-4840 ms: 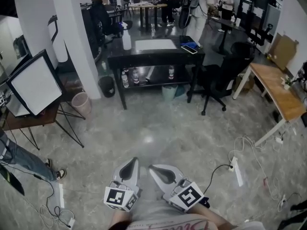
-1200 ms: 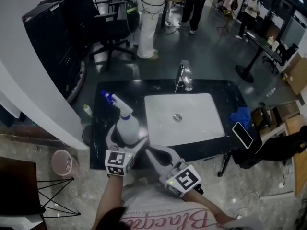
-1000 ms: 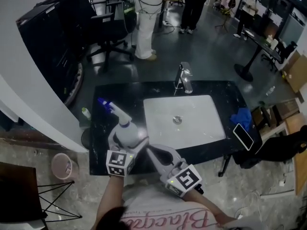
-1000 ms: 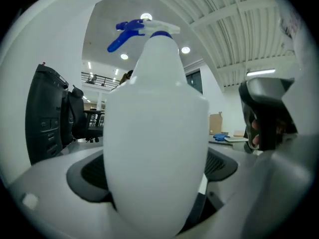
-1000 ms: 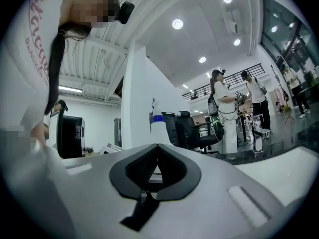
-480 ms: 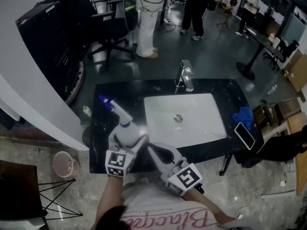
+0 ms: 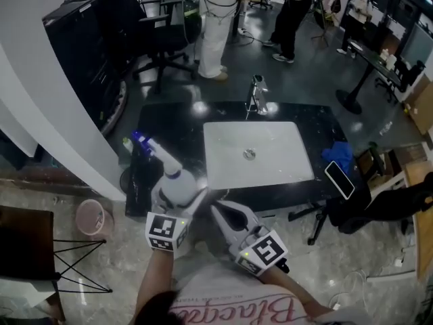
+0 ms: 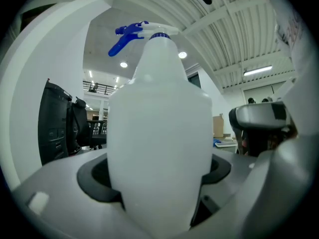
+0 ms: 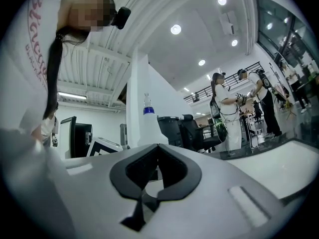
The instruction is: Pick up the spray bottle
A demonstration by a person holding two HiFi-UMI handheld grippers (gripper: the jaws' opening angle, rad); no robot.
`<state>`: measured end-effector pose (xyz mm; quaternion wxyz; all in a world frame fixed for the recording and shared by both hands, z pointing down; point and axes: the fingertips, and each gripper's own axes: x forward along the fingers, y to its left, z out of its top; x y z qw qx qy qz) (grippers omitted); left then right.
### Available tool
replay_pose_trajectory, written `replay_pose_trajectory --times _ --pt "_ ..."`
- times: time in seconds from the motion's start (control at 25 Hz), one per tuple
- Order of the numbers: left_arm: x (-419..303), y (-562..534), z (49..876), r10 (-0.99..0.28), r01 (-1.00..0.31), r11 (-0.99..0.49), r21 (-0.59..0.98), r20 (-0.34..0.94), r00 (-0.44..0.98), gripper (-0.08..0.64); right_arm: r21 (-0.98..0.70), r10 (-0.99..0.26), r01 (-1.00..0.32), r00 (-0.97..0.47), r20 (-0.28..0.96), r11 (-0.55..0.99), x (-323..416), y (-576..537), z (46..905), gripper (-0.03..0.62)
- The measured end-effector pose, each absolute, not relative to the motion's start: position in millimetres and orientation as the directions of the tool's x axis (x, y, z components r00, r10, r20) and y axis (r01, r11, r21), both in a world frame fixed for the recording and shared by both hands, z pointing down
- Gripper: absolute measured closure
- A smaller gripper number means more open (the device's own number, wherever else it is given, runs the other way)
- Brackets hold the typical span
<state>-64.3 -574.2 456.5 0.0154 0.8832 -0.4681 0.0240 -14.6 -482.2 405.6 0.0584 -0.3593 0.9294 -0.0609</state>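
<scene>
The spray bottle (image 7: 174, 176) is white with a blue trigger head (image 7: 140, 139), and it stands upright over the front left corner of the black counter (image 7: 166, 124). My left gripper (image 7: 179, 193) is shut on its body, one jaw on each side. In the left gripper view the bottle (image 8: 159, 143) fills the space between the jaws, with both pads against it. My right gripper (image 7: 222, 212) hangs just right of the bottle, shut and holding nothing. The right gripper view shows its jaws (image 9: 157, 169) closed together, with the bottle's neck (image 9: 147, 118) behind them.
A white sink basin (image 7: 284, 171) with a faucet (image 7: 256, 99) is set in the counter. A blue cloth (image 7: 338, 157) and a phone (image 7: 335, 180) lie at its right end. A small green bottle (image 7: 127, 144) stands at the left edge. A white pillar (image 7: 47, 114), a pink bin (image 7: 90, 217), chairs and people stand around.
The left jaws have closed onto the spray bottle. The bottle has come back toward the counter's front edge with the left gripper. The right gripper moved along beside it.
</scene>
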Motion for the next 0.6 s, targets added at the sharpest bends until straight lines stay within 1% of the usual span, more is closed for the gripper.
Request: replay_pose_trajectory --times 0.32,0.6 --pt "-54 -495 445 -0.848 -0.849 -0.529 0.014 0.039 0.529 0.135 -0.108 -0.646 -0.639 -0.762 -0.049 0.761 -2 -402 405 0.597" --pt "-40 -438 432 -0.853 -0.853 -0.522 0.012 0.013 0.522 0.133 -0.080 -0.637 -0.632 -0.768 -0.066 0.771 4 -355 394 0.594"
